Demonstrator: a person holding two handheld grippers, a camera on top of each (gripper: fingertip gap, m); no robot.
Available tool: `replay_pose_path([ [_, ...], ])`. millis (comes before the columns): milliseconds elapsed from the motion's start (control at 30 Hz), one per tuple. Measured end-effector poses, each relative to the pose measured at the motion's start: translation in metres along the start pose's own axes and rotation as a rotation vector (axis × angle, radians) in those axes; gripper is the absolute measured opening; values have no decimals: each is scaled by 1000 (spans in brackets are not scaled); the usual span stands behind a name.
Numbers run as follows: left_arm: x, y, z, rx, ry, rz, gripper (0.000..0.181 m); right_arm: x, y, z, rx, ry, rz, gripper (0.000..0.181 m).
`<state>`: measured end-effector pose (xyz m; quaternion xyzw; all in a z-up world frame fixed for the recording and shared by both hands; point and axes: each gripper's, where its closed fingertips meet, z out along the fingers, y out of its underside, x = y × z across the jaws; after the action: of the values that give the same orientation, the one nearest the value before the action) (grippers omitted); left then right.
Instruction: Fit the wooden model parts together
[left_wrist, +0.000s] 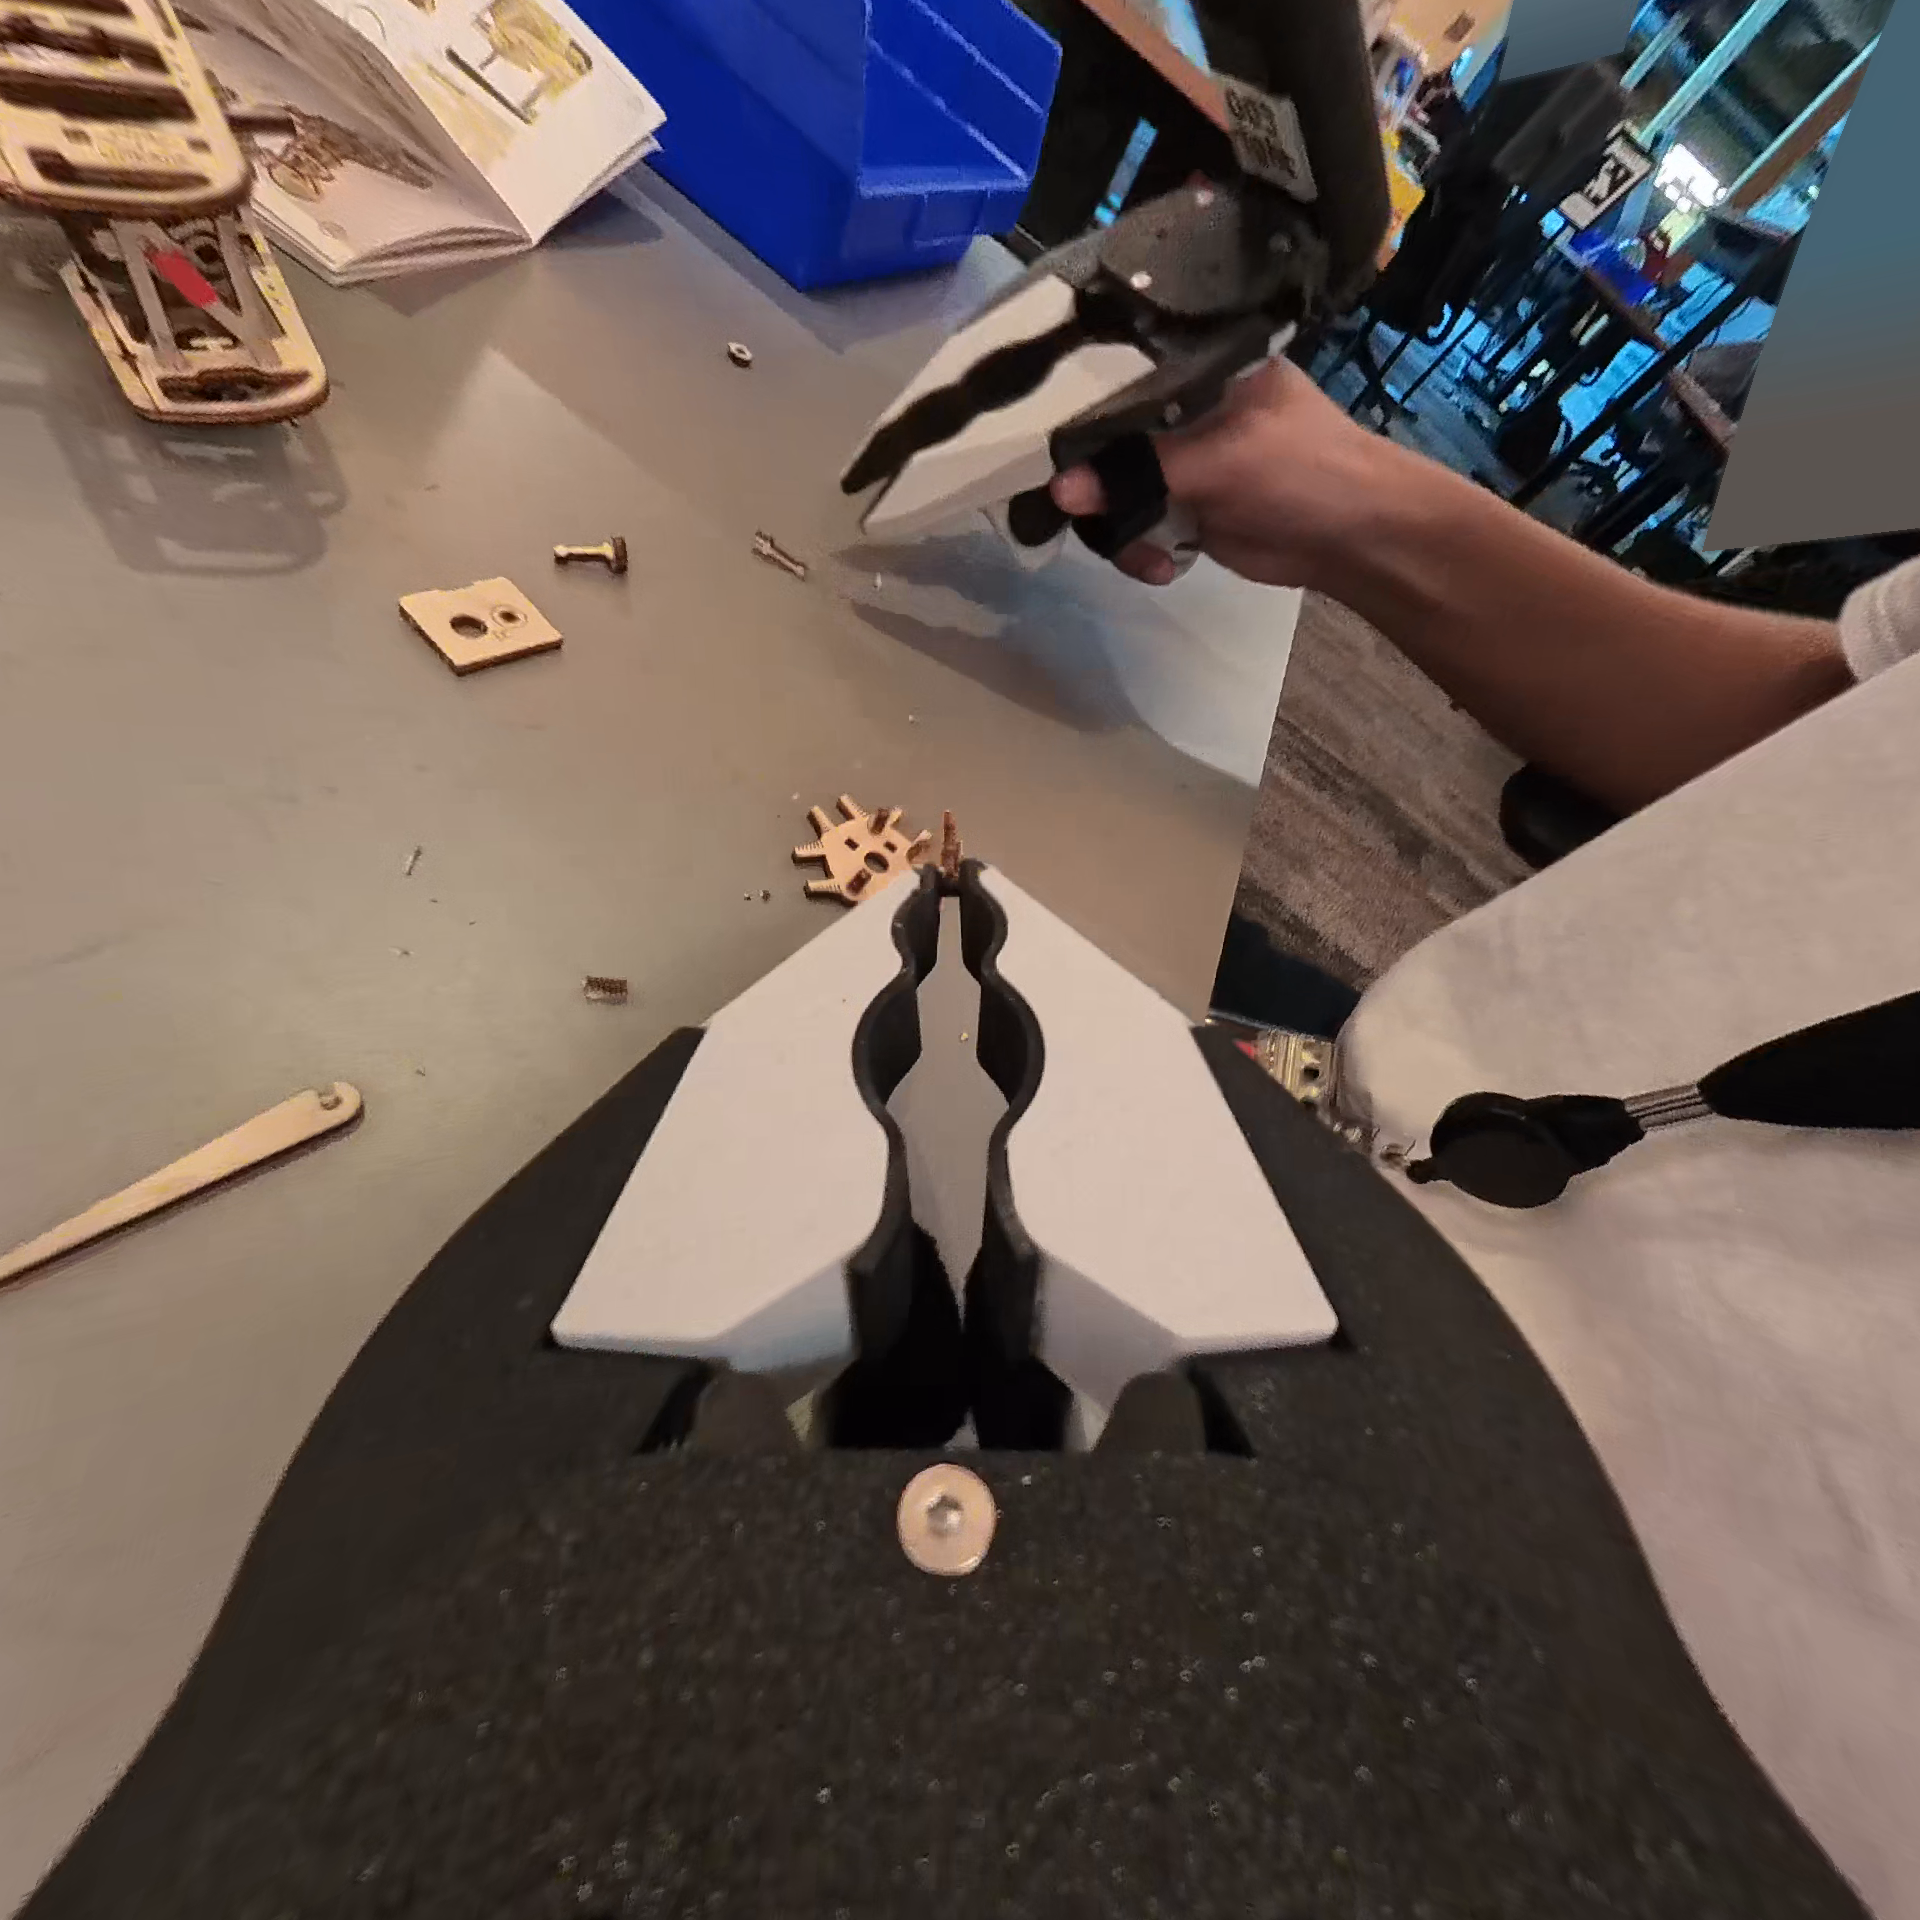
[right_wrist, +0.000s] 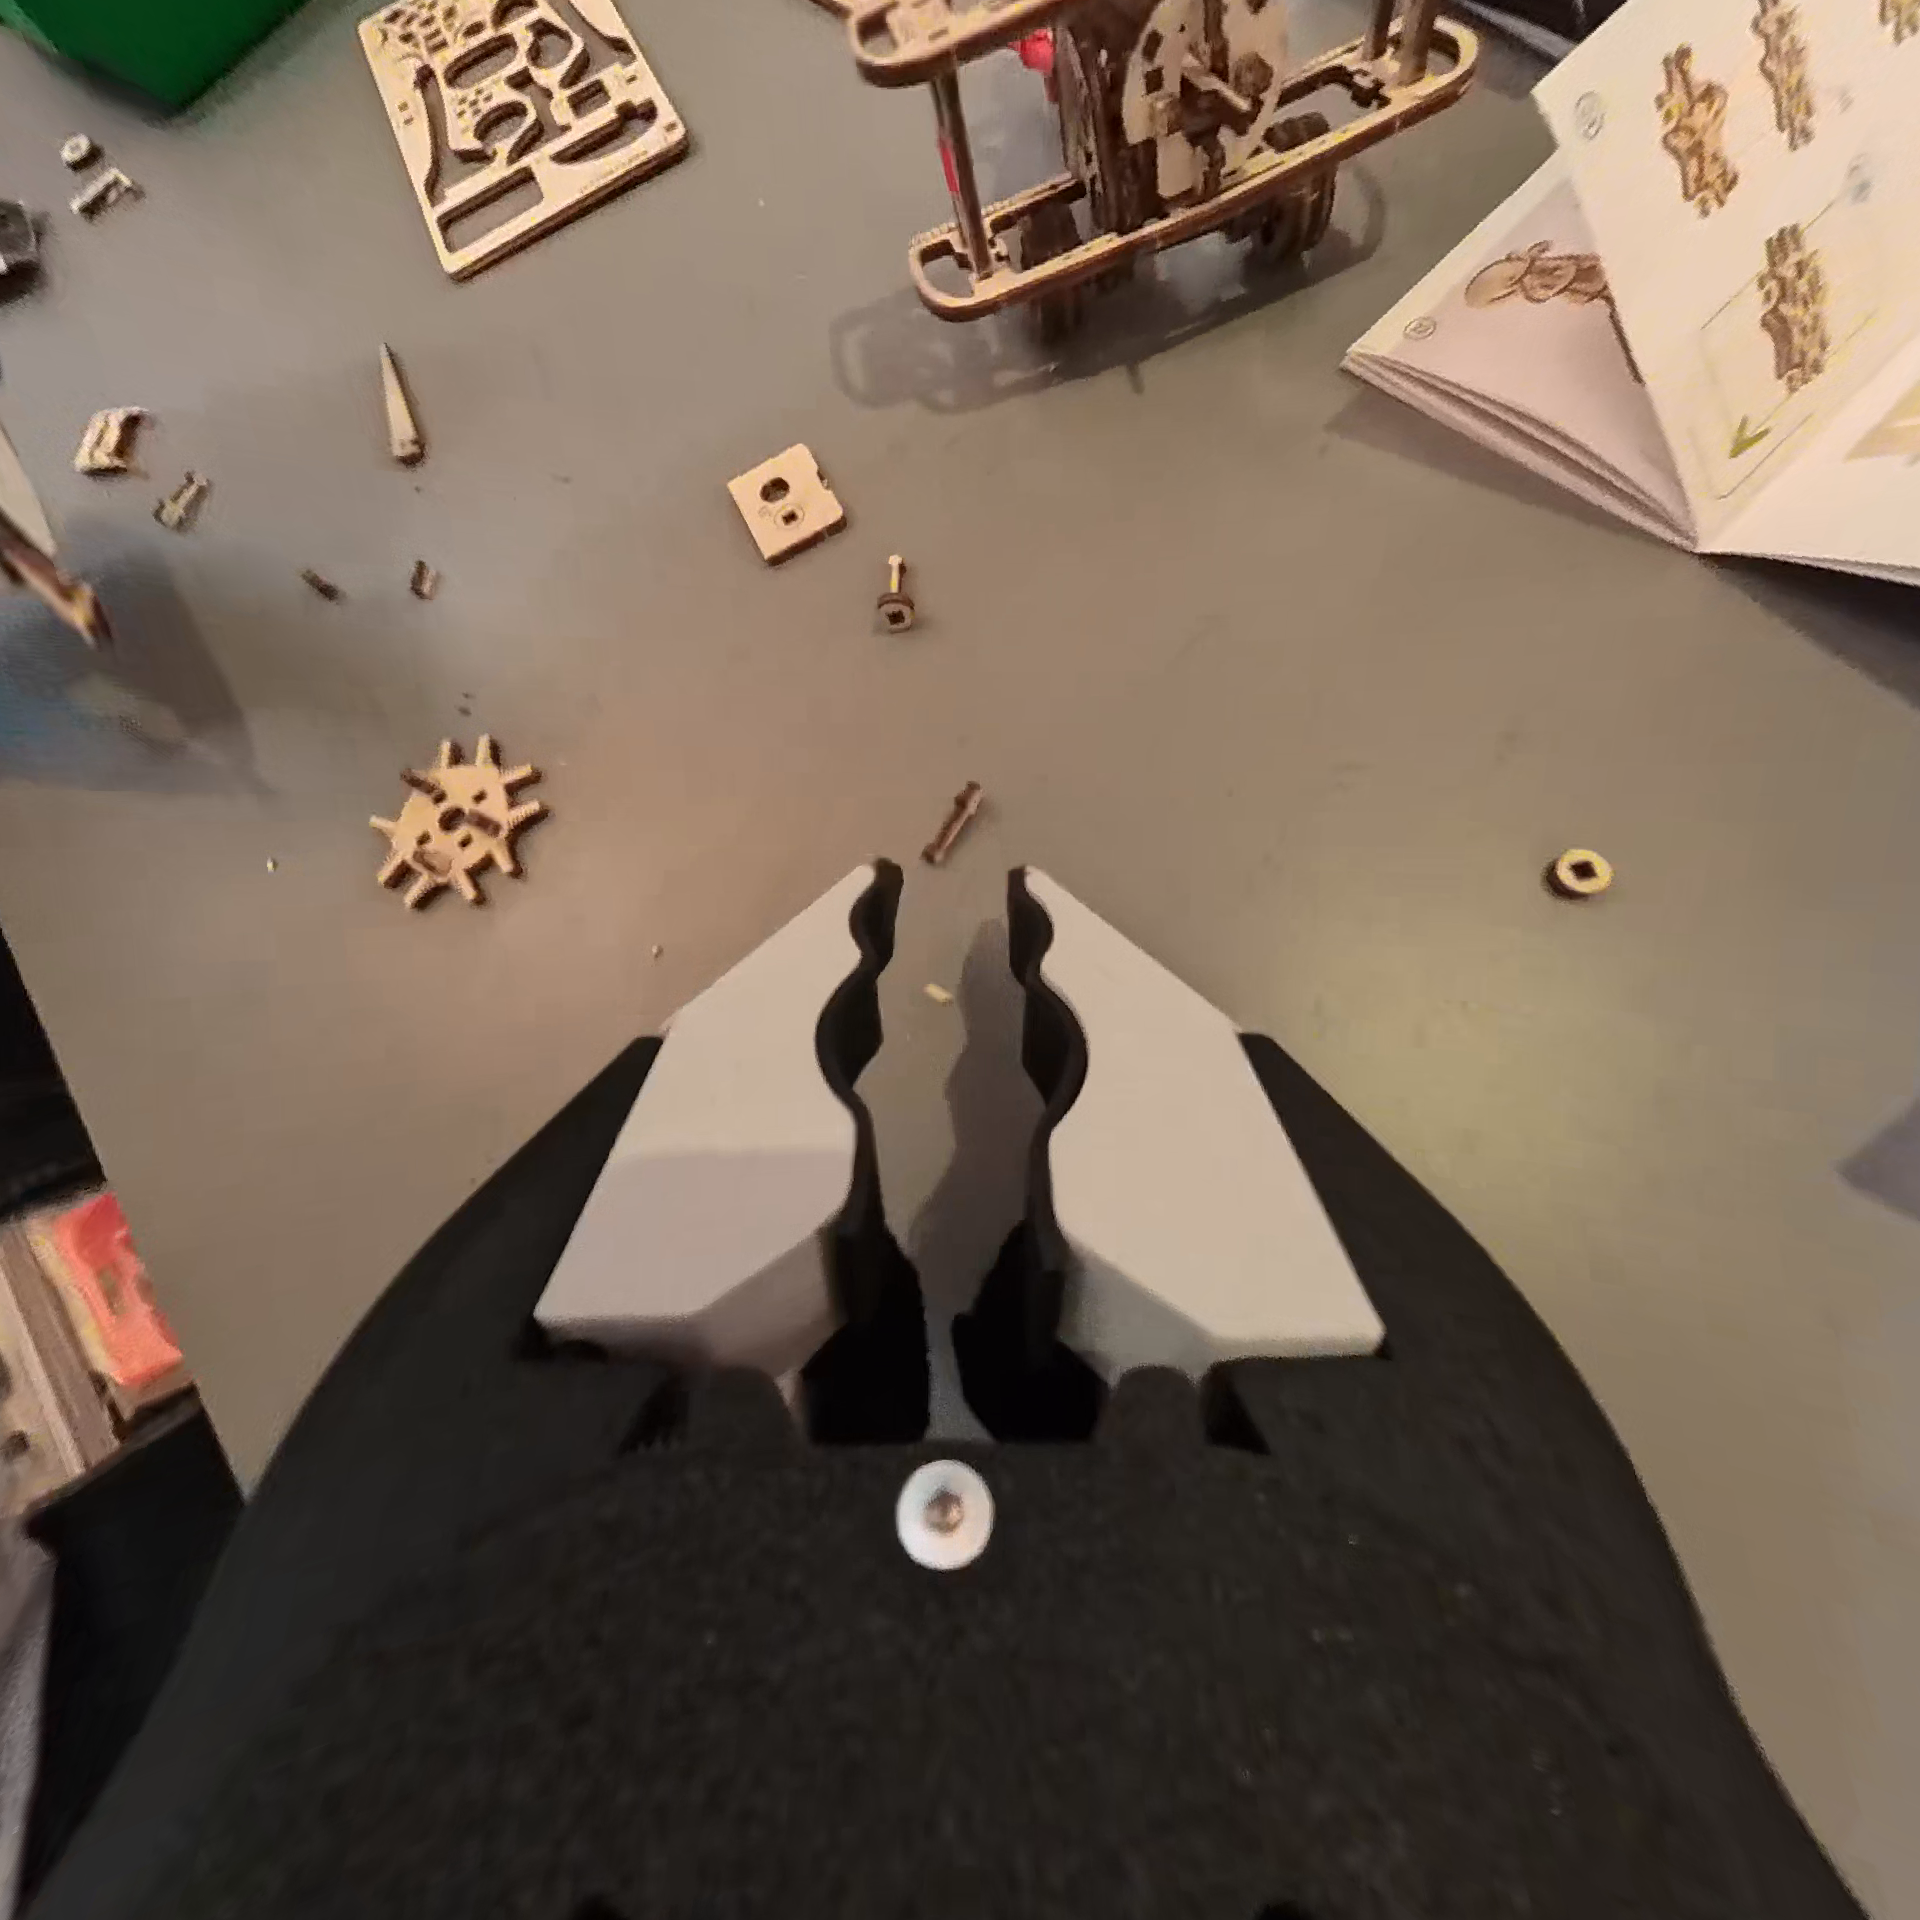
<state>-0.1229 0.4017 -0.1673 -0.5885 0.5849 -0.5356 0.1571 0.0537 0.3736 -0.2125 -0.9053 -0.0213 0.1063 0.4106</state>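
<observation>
The worktop was a flat grey. Both the left tongs and the right tongs had pale grey fingers lined with wavy black pads, set in speckled black bodies. Beyond the right tongs, the pin was dark brown, and to their left the toothed wheel was light tan with scorched brown edges. Farther ahead, the wooden model was tan and dark brown with what looked like a red part inside. A blue bin stood far beyond the left tongs.

A small wooden pin stands upright beside a flat-lying toothed wooden gear.
</observation>
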Motion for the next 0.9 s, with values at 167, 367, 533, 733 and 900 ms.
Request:
replay_pose_path([
  [167, 7, -18, -3, 96, 95, -144, 1, -53, -13, -16, 49, -54, -24, 17],
  [367, 23, -38, -9, 212, 277, -289, 1, -173, -59, 0, 331, -406, 106, 18],
  [533, 36, -43, -12, 241, 326, -297, 1, -187, -77, -13, 418, -614, 285, 9],
  [733, 38, -42, -11, 237, 319, -303, 1, -185, -74, -13, 388, -587, 255, 3],
  [900, 29, -34, -2, 179, 143, -120, 2, -178, -64, -4, 313, -451, 189, 4],
])
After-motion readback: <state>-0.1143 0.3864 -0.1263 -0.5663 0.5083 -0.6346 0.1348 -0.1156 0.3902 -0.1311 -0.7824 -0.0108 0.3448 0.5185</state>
